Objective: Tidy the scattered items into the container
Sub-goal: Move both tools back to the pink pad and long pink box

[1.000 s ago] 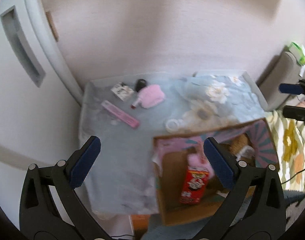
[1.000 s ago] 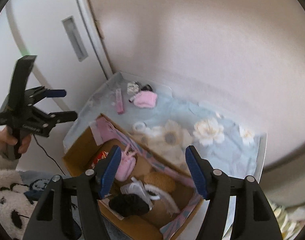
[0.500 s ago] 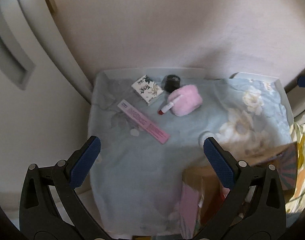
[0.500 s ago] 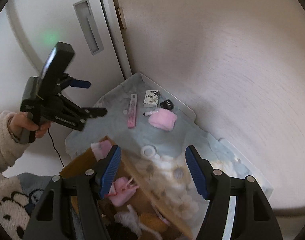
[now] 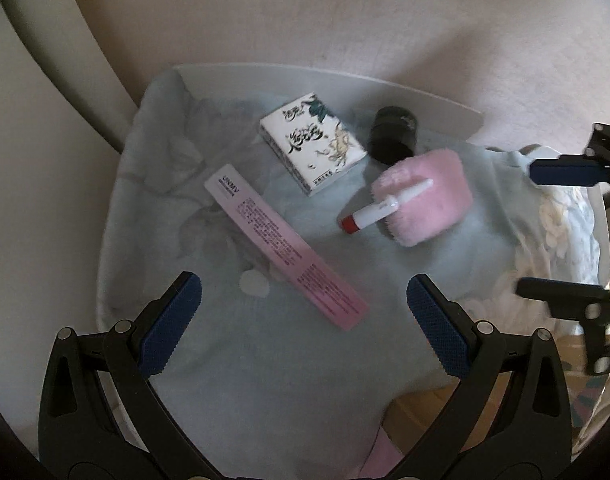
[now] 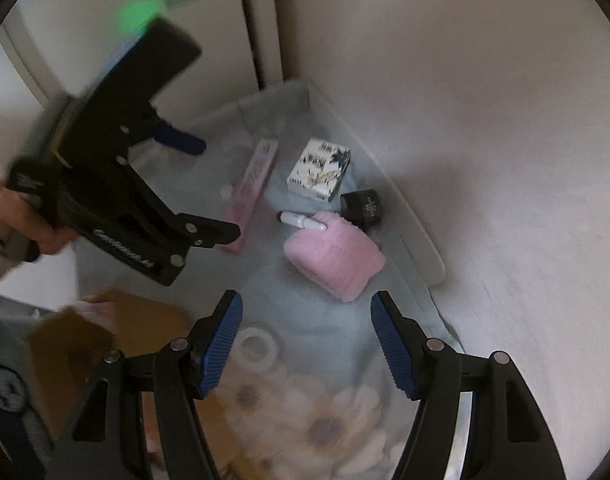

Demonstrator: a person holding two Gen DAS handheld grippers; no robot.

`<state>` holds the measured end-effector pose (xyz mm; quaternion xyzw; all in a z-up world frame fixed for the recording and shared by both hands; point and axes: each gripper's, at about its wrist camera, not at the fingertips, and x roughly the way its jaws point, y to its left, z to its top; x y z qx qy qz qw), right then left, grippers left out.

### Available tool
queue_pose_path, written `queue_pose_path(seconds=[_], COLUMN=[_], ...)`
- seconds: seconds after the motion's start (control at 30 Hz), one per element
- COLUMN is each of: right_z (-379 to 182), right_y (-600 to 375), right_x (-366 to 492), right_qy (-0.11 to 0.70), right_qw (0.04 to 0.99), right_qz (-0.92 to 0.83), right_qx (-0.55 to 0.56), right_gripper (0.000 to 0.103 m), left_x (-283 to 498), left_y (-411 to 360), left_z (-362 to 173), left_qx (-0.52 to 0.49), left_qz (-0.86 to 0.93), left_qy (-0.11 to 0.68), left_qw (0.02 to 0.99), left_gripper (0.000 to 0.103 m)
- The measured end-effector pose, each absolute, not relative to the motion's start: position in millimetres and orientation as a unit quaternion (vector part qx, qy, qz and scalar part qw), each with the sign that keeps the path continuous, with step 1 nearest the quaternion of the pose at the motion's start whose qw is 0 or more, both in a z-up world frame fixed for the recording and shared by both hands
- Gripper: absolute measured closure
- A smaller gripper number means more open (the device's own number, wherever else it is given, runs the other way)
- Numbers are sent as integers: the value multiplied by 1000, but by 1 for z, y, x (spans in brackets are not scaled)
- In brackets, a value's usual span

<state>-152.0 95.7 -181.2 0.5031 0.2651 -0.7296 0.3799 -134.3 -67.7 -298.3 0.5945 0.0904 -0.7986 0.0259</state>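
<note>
Pale blue flowered cloth point(image 5: 265, 380) covers the counter, where a long pink box point(image 5: 285, 246), white printed box point(image 5: 313, 148), black jar point(image 5: 393, 134), pink puff point(image 5: 429, 200) and tube point(image 5: 385, 208) lie scattered. Both the left gripper point(image 5: 303, 322) and right gripper point(image 6: 307, 338) hang above them, jaws wide and empty. Only a corner of the cardboard box point(image 6: 85, 332) shows at the cloth's near edge.

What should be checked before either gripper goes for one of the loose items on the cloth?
1. Left gripper open, nothing between the pads: ok.
2. Right gripper open, nothing held: ok.
3. Pink box lies flat on the cloth, nothing on top of it: ok.
4. White tube free to lift alone: not ok, it leans on the pink puff.
5. Black jar clear of its neighbours: cannot tell, it sits tight against the puff.
6. Cardboard box in reach and open: cannot tell, only a blurred corner shows.
</note>
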Motion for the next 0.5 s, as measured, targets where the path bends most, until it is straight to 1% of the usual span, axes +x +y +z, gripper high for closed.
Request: queue_pose_path(seconds=[0.2,0.5], right_z=[-208,-231], right_y=[82,75], right_x=[-167,-180], right_qy=[290,322], right_qw=[386,388], right_qz=[-722,-724], right_qx=[495,471], right_gripper=[40,40], left_x=[-131,-126], left_y=[-71,-66], left_z=[-309,-319], left_qx=[591,588], left_qz=[-797,-797], left_qy=[124,133], left_qw=[31,46], left_gripper=[1,1])
